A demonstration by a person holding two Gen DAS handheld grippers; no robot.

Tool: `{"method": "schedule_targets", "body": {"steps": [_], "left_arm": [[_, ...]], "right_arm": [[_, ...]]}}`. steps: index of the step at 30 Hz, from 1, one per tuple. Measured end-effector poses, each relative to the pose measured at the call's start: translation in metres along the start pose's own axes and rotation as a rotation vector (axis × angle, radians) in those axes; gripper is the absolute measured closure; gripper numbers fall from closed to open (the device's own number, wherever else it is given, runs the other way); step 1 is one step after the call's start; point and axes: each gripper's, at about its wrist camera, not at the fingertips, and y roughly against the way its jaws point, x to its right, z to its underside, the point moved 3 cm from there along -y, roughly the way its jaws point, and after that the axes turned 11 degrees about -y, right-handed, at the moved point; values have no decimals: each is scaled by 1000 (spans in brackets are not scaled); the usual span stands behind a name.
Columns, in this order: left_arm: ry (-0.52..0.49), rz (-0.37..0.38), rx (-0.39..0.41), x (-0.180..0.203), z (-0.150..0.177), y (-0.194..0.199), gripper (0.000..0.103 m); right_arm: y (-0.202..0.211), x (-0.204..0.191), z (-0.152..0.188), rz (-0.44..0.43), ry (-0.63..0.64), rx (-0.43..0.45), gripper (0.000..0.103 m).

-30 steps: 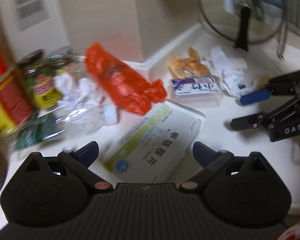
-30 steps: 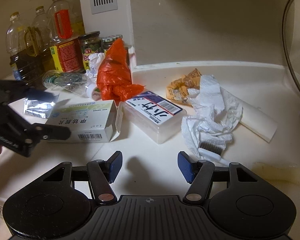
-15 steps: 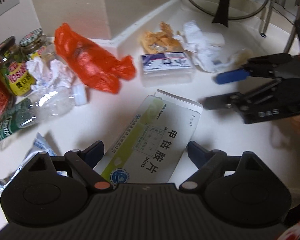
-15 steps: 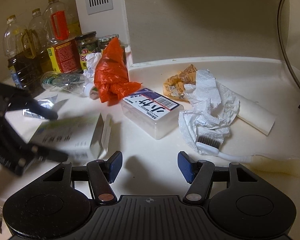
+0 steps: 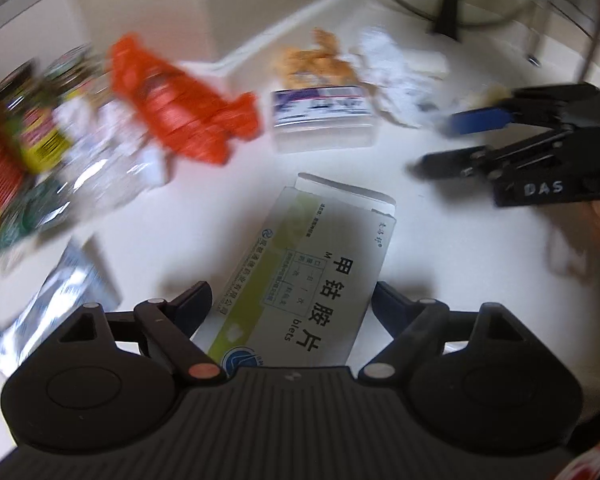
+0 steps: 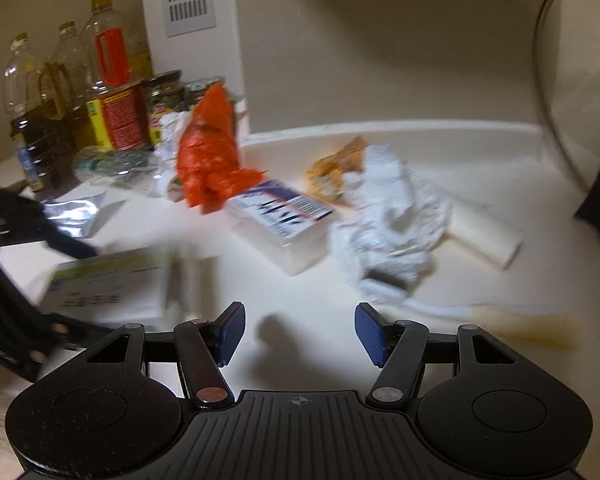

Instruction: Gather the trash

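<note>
Left claw [image 5: 291, 304] spread wide, pill box [image 5: 312, 276] lying between its fingers at lower centre of the left view — left finger looks right at the box edge, right finger has a visible gap, so not gripped. Box flat on the white desk [image 5: 204, 216], open flap pointing toward frame centre.

Right claw [image 6: 300, 332] also released, nothing between the blue pads [image 6: 370, 334], bare desk below. In the left view it sits at right edge of frame, well apart from the box.

Rest of trash across mid-frame of the right view: orange bag [image 6: 212, 156] centre-left, clear tub [image 6: 280, 220] just right of it, crumpled paper [image 6: 388, 216] right of centre, snack wrapper [image 6: 332, 168] behind it, foil pouch [image 6: 74, 212] at left, crushed bottle [image 6: 112, 164] behind that. Oil bottles [image 6: 60, 92] and jars [image 6: 164, 100] upper left — heavy motion blur in both views
</note>
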Motion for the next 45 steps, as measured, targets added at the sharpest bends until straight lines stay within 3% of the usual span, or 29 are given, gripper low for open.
{"method": "schedule_targets", "body": {"steps": [3,9,13,19,24,26,36,40,45], "left_arm": [[144,-44,7,-6,9,8,18],[283,-119,45,-11,17,20,18],[299,-132,49,-11,16,21,18],[305,-129,45,-6,16,22,18],[312,-127,46,-3,19,24,18],[319,-130,55,-4,20,26,18],[349,-158,120,-1,22,47,18],[379,-166,147,2,27,60,19],[407,-154,169,14,43,79,19]], "right_arm": [[3,11,-5,53,20,23,41],[2,40,-25,91,-17,54,49],[-5,44,-45,62,-50,75,49],[-40,33,-57,22,31,25,50],[-57,33,-61,11,42,-9,86],[-52,32,-64,13,47,10,91],[11,27,-101,-74,-21,222,92],[32,18,-104,-101,-47,230,92],[55,-10,-78,-147,-32,186,92]]}}
